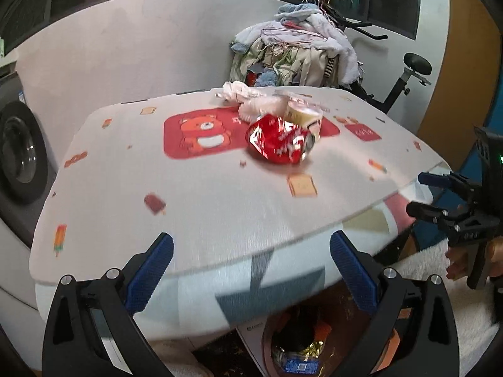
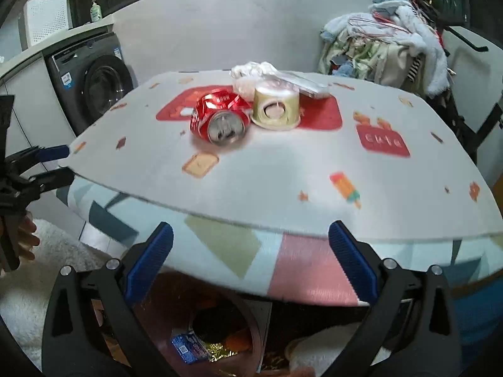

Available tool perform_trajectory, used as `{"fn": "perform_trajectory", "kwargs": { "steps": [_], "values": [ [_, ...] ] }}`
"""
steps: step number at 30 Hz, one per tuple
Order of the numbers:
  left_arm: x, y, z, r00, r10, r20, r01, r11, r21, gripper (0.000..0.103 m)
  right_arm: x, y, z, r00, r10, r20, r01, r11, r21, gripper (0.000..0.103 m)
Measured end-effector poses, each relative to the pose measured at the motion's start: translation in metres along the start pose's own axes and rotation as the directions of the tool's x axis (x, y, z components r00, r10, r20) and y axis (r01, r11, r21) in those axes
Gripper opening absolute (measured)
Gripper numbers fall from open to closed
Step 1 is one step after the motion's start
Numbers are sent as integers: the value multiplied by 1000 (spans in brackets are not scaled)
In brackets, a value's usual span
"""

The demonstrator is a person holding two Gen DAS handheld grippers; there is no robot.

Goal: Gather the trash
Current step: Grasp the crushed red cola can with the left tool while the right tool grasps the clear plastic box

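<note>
Table (image 2: pixel 283 194) with a white printed mat, bear and ice-lolly motifs; a patterned cloth hangs over its near edge.

Trash sits in a cluster toward the far middle of the mat. Crushed red soda can (image 2: pixel 220 117) on its side, silver end toward the right wrist camera. Just beside it, touching or nearly so, a pale yellow cup (image 2: pixel 276 108), tipped over with its base showing. Behind both, crumpled white tissue (image 2: pixel 251 72) and a clear plastic wrapper (image 2: pixel 301 84).

Below the table edge, a round bin (image 2: pixel 217 336) on the floor holds a blue packet (image 2: pixel 187 347) and gold foil (image 2: pixel 221 353).

Left gripper (image 1: pixel 251 270): blue pads spread wide, nothing between them, over the table's near edge. Right gripper (image 2: pixel 250 264): jaws also wide apart, empty, above the bin.

Background: dark front-load washing machine (image 2: pixel 94 91) at left, a heap of laundry (image 2: pixel 386 40) at right, piled on an exercise bike (image 1: pixel 405 75).
</note>
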State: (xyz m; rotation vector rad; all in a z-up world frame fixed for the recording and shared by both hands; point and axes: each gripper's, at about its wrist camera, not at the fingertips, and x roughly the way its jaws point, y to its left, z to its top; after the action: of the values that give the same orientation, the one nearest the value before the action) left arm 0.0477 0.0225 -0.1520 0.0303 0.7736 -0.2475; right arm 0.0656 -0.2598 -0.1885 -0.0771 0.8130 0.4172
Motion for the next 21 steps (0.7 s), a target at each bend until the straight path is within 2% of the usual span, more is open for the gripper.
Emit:
{"fn": "perform_trajectory", "kwargs": {
  "steps": [2,8,13,14,17,21],
  "values": [
    [5,2,15,1000,-23,7,23,1000,-12,97,2,-5,13,1000,26,1,-26,1000,-2,97],
    [35,13,57,998,-56,-26,54,996,-77,97,13,-10,40,997,-77,4,77,996,-50,97],
    [71,16,86,997,-57,-44,52,994,-99,96,28,-26,61,995,-96,11,97,995,-36,97],
    [78,19,90,997,-64,-49,58,991,-117,92,30,-30,65,996,-94,12,94,995,-29,97],
    [107,29,102,991,-112,-75,94,973,-210,83,38,-40,77,996,-85,17,85,996,-2,97],
    [144,37,111,977,-192,-90,154,936,-317,83,49,-52,89,997,-70,11,70,997,18,97]
  ]
}}
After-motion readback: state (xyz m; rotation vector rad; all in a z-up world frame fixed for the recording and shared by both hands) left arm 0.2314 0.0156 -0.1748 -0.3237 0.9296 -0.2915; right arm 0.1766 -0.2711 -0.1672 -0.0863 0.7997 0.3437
